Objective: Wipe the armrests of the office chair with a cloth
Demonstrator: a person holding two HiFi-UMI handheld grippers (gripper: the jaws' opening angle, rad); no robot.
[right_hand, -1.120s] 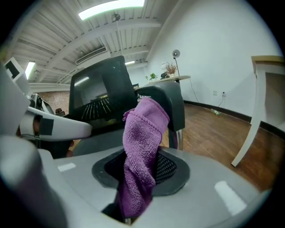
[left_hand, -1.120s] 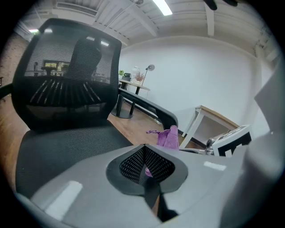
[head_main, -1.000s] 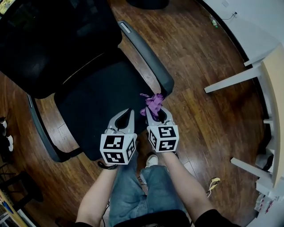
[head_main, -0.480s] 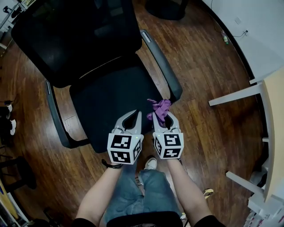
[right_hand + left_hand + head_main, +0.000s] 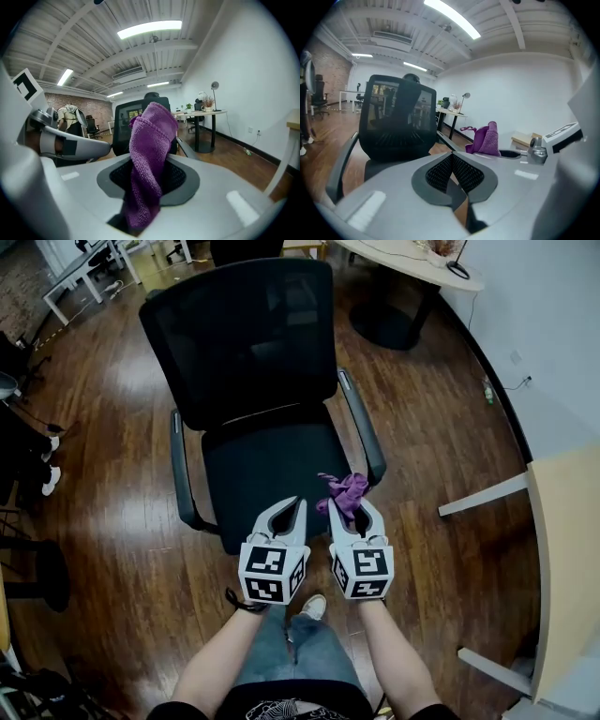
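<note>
**Cloth gripped, office chair dead ahead**

I had the right gripper (image 5: pixel 349 507) pinching a crumpled purple terry cloth (image 5: pixel 345 491). The cloth stood up between its jaws and, in the right gripper view, blocked most of the black mesh-backed office chair (image 5: pixel 248 343) behind it. The left gripper (image 5: pixel 286 505) was pressed together on nothing, its tips touching. Both hovered side by side over the front edge of the chair's dark padded seat (image 5: pixel 267 465).

In the head view the cloth covered the front end of the grey right armrest (image 5: pixel 364 432); whether the two touched, I could not tell. The left armrest (image 5: pixel 178 474) lay apart from both grippers.

Around the chair stretched a glossy brown plank floor (image 5: pixel 112 502). A round pale table on a black pedestal (image 5: pixel 412 259) stood beyond the backrest, and a light wooden desk (image 5: pixel 562 549) flanked the right edge. A bystander's white shoes (image 5: pixel 49 479) showed at far left.
</note>
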